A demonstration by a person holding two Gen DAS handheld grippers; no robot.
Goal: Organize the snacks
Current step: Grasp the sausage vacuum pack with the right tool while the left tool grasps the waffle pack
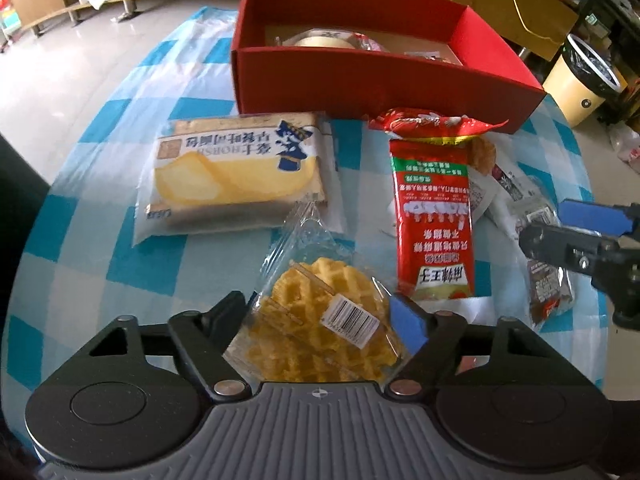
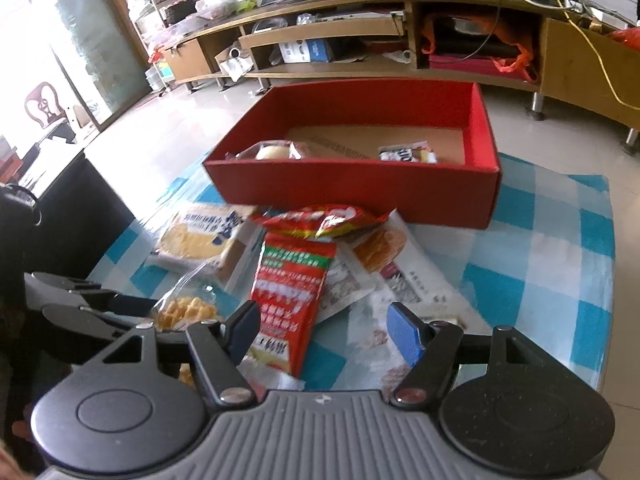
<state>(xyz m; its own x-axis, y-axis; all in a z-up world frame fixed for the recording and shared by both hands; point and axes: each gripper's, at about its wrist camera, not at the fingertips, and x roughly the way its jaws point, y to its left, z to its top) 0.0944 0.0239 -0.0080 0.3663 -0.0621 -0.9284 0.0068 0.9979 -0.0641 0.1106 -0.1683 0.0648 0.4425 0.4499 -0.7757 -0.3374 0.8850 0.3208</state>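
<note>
My left gripper [image 1: 322, 316] points steeply down and is shut on a clear pack of waffles [image 1: 312, 296], with a pad on each side of it. In the right wrist view the same waffle pack [image 2: 180, 312] shows at the left in that gripper's fingers [image 2: 120, 304]. My right gripper [image 2: 324, 330] stands open above the snack pile, and the near end of a long red packet [image 2: 292, 288] lies by its left finger. A red box [image 2: 352, 188] behind the pile holds a wrapped bun [image 2: 272, 152] and a small packet [image 2: 408, 156].
On the blue-checked cloth [image 1: 132, 264] lie a yellow bread pack [image 1: 236, 172], a crinkled red packet [image 1: 432, 120], white wrappers [image 2: 400, 272] and a dark brown packet [image 1: 548, 288]. A bin [image 1: 580, 84] stands beyond the table; a low TV stand [image 2: 400, 40] runs behind.
</note>
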